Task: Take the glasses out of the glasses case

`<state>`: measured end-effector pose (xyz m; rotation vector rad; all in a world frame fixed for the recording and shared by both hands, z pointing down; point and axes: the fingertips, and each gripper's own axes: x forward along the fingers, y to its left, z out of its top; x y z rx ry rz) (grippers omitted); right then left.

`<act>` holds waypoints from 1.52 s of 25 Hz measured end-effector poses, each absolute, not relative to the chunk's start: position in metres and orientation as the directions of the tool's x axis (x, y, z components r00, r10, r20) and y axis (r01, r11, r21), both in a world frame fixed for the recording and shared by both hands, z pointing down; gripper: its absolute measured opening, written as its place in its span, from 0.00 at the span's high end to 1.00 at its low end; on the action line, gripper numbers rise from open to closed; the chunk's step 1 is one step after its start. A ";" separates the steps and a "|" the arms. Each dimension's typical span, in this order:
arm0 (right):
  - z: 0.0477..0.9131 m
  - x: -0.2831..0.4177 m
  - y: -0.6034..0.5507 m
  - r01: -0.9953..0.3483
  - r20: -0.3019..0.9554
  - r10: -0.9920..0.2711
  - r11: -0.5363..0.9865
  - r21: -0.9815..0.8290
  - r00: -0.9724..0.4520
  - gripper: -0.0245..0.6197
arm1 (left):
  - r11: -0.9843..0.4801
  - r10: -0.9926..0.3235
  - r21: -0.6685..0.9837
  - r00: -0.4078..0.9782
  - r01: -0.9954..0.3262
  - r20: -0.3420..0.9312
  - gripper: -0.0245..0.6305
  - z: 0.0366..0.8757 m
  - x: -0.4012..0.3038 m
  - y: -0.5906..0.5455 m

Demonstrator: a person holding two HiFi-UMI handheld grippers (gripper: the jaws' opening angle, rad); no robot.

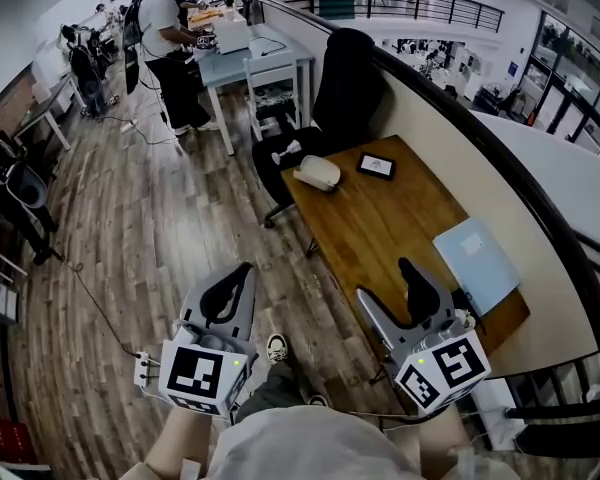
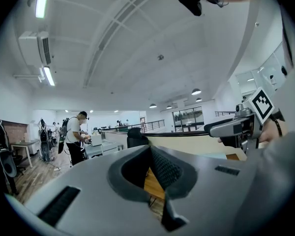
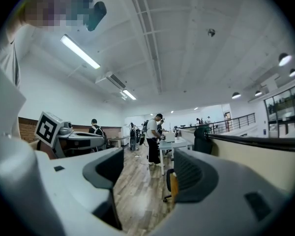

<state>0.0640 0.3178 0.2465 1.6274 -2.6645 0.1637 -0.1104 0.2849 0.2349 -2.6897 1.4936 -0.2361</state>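
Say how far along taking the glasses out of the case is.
Done: nothing. The white oval glasses case lies closed at the far end of the brown wooden table, untouched. In hand: nothing. The left claw is shut and empty over the plank floor; the right claw is open and empty over the table's near end. Left: reach the case, open it, lift the glasses out.

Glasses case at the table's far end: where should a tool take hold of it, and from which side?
Grip the white glasses case across its short width, near the middle, coming down from above: it lies flat on the wooden table, a rounded oblong with free sides. Its seam can't be made out. The right tool, jaws apart, looks nearer.
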 end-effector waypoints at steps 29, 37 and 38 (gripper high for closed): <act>0.315 -0.028 -0.016 -0.940 0.295 -0.899 0.340 -0.001 -0.325 0.48 | -0.675 -0.727 -0.048 0.653 -0.736 0.211 0.96 0.284 -0.193 -0.058; 0.334 -0.011 -0.076 -0.946 0.323 -0.897 0.323 0.011 -0.302 0.48 | -0.695 -0.706 -0.042 0.670 -0.718 0.229 0.96 0.306 -0.178 -0.122; 0.336 -0.008 -0.086 -0.948 0.325 -0.897 0.320 0.007 -0.300 0.48 | -0.698 -0.702 -0.042 0.672 -0.715 0.234 0.96 0.309 -0.174 -0.132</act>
